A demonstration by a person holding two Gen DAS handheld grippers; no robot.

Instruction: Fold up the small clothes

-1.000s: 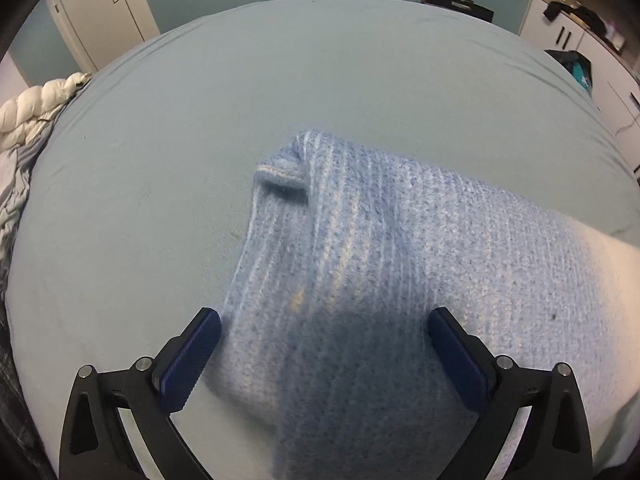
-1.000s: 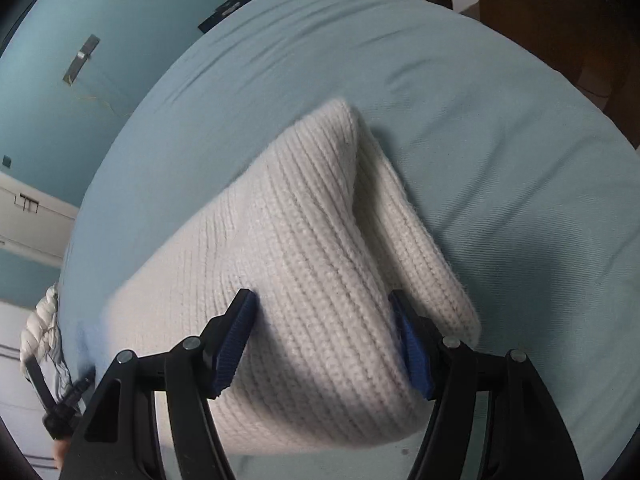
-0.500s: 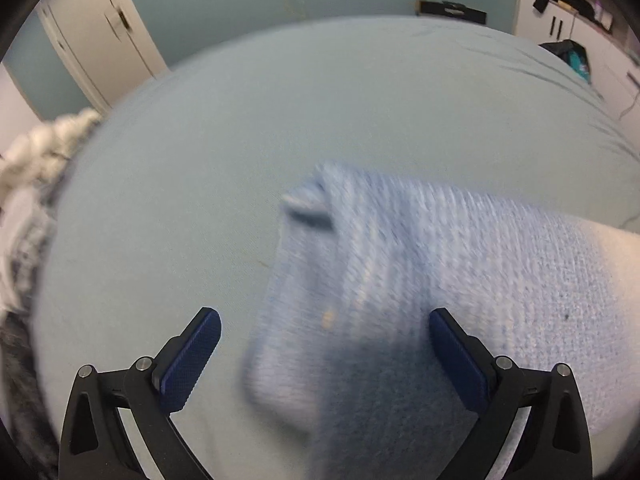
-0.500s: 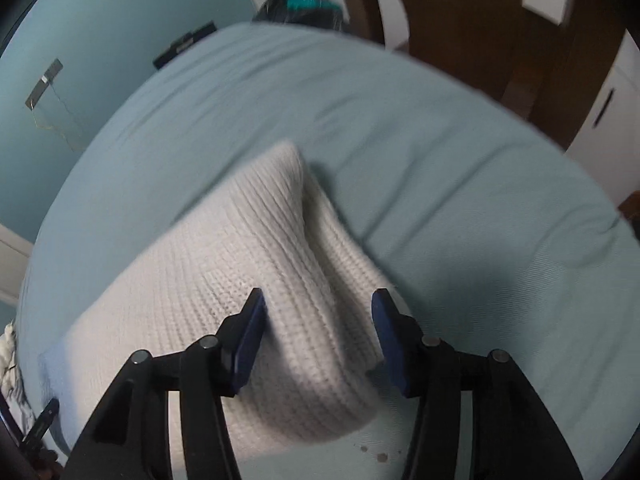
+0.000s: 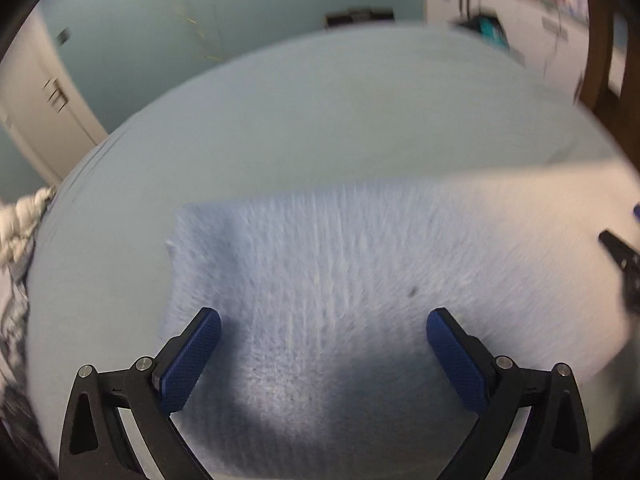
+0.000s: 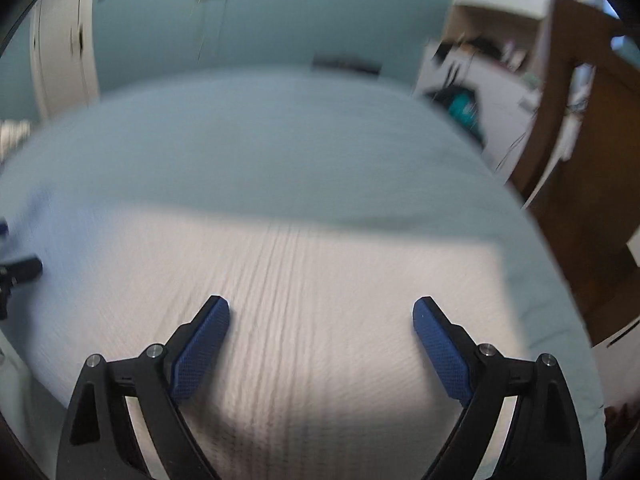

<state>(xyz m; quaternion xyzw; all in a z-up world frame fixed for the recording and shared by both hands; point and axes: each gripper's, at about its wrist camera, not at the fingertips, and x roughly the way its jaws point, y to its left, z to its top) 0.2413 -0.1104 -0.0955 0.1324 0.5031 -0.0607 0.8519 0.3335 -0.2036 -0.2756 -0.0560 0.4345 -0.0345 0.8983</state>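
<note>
Left wrist view
- Surface: a pale blue-green bed sheet [image 5: 320, 120] covers the whole work area; the picture is motion-blurred.
- Task item: a ribbed knitted garment, light blue at its left end and fading to cream white at its right [image 5: 340, 272], lies flat on the sheet, spread from left of centre to the right edge.
- Garment mark: a small dark speck [image 5: 412, 290] sits on the knit, right of centre.
- Left gripper [image 5: 323, 354]: black frame with blue textured pads, over the near part of the garment.
- Left jaw state: released, pads spread wide; the knit shows between them, neither pad pressing on it.
- Right edge: part of a black tool [image 5: 622, 258] is visible over the cream end; too blurred to detail.
- Far background: teal wall, white cupboard door [image 5: 40, 100] at far left, white cabinets at far right.

Right wrist view
- Task item: the cream white end of the same garment [image 6: 320, 280] lies flat on the sheet [image 6: 280, 140], filling the near half; its far edge is straight.
- Right gripper [image 6: 321, 338]: over the near middle of the cream knit.
- Right jaw state: released; the jaws have just been opening, the knit lies between the pads, ungripped.
- Left edge: a black tool tip [image 6: 20, 270] is visible, blurred.
- Right background: brown wooden furniture [image 6: 580, 180] beside the bed.
</note>
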